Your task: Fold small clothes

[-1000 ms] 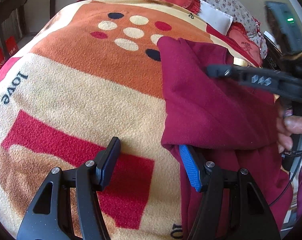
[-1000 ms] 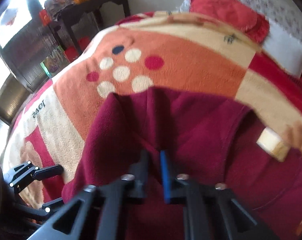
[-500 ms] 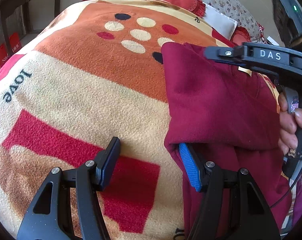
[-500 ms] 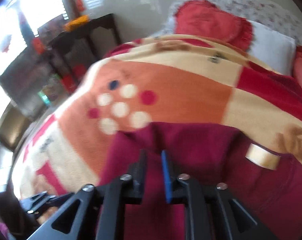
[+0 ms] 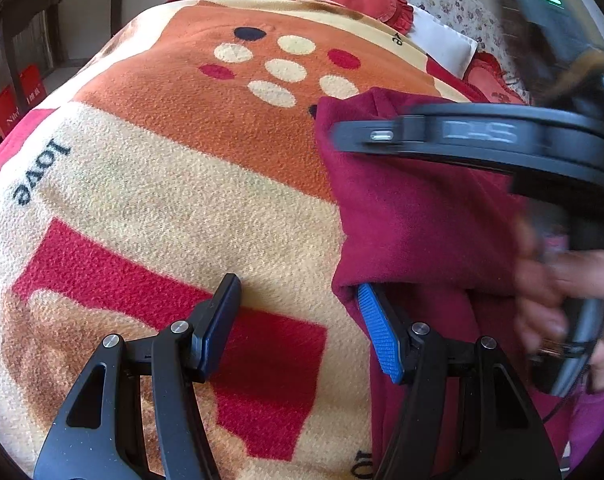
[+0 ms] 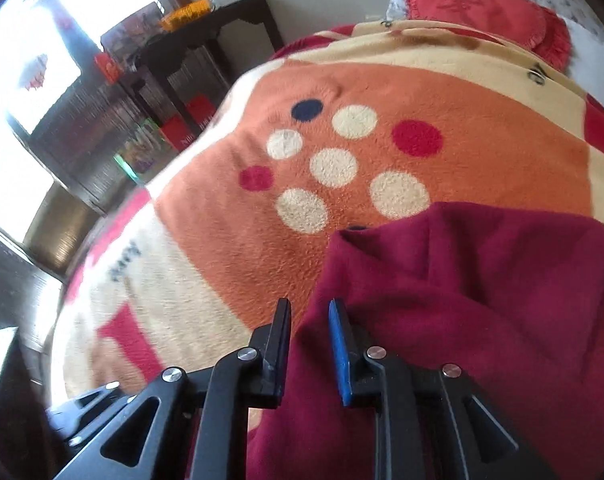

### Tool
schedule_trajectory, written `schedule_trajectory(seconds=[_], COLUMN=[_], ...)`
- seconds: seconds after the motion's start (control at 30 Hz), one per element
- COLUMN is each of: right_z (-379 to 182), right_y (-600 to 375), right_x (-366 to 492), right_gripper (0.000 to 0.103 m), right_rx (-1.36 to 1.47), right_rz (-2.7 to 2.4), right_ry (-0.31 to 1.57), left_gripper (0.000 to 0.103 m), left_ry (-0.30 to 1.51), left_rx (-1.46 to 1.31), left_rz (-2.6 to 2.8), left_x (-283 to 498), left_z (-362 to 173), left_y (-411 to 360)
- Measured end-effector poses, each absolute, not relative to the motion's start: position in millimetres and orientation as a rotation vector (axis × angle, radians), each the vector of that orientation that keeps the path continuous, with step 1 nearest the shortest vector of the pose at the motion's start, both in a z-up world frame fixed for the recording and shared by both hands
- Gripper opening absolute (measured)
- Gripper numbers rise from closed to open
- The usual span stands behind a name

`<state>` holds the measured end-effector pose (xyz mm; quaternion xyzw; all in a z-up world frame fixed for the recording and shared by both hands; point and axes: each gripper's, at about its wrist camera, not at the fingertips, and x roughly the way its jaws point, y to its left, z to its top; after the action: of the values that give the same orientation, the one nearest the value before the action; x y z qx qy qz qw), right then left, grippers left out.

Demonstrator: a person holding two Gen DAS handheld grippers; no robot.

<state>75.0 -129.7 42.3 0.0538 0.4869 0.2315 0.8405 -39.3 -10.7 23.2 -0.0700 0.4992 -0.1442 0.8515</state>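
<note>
Maroon garment (image 5: 418, 216) lies folded on the patterned blanket (image 5: 173, 184) of the bed, right side. Left gripper (image 5: 297, 320) — fingers spread, nothing pinched, blue pad at the fold's edge. Right gripper (image 6: 310, 344) — fingers slightly parted over the cloth edge, not gripping.

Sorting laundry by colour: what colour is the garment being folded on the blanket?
Dark maroon red garment, plain, no pattern; clearest in the right wrist view.

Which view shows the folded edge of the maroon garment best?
The left wrist view: the maroon garment shows its folded-over flap and left edge whole on the blanket. The right wrist view shows only its near corner, rumpled, partly behind the right gripper.
</note>
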Motion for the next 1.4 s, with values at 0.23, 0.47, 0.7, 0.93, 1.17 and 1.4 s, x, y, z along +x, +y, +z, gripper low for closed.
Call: schedule_trajectory(seconds=[0.23, 0.47, 0.7, 0.93, 1.17, 1.4], right_z=[53.8, 20.8, 50.6, 34.9, 68.7, 53.5], right_y=[-170.1, -161.1, -199.5, -284.7, -338.6, -393.5], right_x=[19.8, 0.8, -25.7, -47.6, -87.7, -92.5], right_gripper=[0.019, 0.02, 0.02, 0.039, 0.04, 0.04], right_rx=[0.086, 0.168, 0.181, 0.229, 0.281, 0.288], right_rz=[0.376, 0.367, 0.295, 0.101, -0.028, -0.275], right_ry=[0.987, 1.017, 0.957, 1.008, 0.885, 0.901], left_gripper=[0.061, 0.061, 0.061, 0.061, 0.062, 0.062], left_ry=[1.052, 1.014, 0.97, 1.042, 1.048, 0.992], left_rx=[-0.163, -0.186, -0.16, -0.04, -0.027, -0.001], left_rz=[-0.281, -0.233, -0.266, -0.286, -0.274, -0.285], left_x=[-40.8, -37.6, -27.2, -14.3, -13.7, -24.4], left_z=[26.8, 46.7, 67.3, 36.2, 35.7, 55.9], left_y=[-7.7, 0.2, -21.7, -66.9, -68.0, -75.7])
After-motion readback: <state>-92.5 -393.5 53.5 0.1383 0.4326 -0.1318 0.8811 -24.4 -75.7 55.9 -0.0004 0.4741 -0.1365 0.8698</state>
